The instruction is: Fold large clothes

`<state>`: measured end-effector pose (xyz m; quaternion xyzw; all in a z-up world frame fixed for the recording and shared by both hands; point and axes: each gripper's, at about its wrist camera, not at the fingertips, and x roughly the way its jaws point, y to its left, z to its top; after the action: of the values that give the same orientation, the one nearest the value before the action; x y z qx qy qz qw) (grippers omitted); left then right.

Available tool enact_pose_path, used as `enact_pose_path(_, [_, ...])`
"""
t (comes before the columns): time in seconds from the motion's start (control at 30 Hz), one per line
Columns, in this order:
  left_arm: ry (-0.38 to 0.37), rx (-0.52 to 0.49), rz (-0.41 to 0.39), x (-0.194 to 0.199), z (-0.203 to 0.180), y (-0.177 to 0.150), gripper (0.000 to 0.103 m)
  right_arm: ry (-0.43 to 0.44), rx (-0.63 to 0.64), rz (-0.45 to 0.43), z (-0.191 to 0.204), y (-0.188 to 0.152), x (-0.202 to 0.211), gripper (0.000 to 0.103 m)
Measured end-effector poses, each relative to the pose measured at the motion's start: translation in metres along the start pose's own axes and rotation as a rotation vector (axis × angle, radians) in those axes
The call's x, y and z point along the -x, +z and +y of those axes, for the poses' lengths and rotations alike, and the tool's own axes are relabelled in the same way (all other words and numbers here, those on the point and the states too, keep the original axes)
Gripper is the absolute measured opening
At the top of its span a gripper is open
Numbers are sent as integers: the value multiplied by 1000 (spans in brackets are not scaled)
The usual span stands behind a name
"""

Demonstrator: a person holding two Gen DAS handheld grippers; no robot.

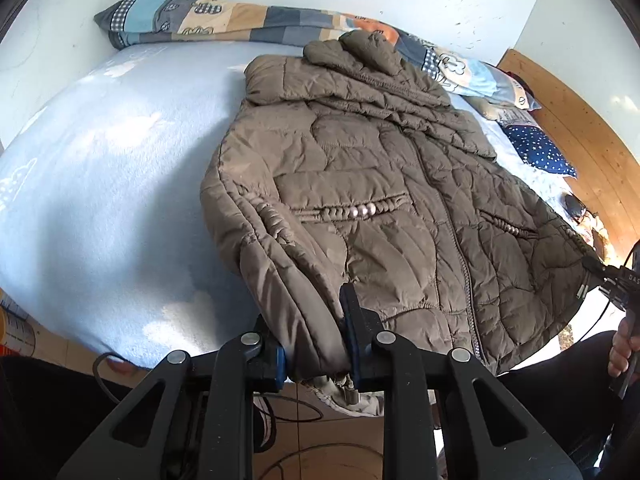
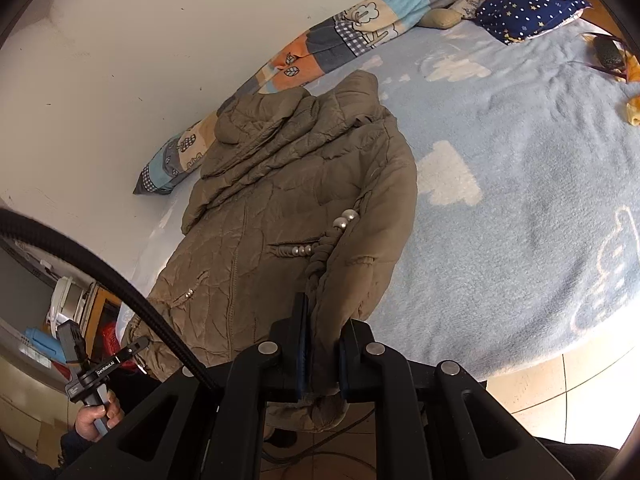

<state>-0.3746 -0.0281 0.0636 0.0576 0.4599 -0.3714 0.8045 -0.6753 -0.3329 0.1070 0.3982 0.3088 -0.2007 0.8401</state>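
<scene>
Now both grippers, left (image 1: 316,344) and right (image 2: 324,360), clamp the jacket (image 1: 380,184) hem.

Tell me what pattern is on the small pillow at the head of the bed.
The small pillow is navy blue with white dots and small stars, clearest in the right wrist view.

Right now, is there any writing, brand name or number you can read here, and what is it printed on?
"DAS", cut off at the frame edge: on the right gripper.
"Gen Robot.AI", small and only roughly legible: on the left gripper.
Nothing readable on the jacket.
</scene>
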Motion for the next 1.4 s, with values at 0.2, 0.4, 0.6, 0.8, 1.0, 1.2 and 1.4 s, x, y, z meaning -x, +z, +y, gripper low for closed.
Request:
enact_pose_path(0.2, [-47,-41,-50,13,-1,15,21,31,35,-49,2,11,14,13])
enact_pose_path(0.4, [-83,-37,-88,27,3,35,21,62,62,-112,10,30,31,13])
enact_pose_path(0.6, [-91,-53,-144,40,1,56,21,68,98,-168,23,52,41,13])
enact_pose_path(0.8, [-94,-56,-214,52,0,85,21,83,122,-224,37,79,46,13])
enact_pose_path(1.0, [-94,-23,-285,63,7,121,22,107,122,-288,49,106,51,13])
enact_pose_path(1.2, [-78,-11,-318,63,12,153,22,132,105,-346,54,132,53,13])
enact_pose_path(1.4, [-78,11,-344,61,17,184,22,150,96,-382,54,162,49,13])
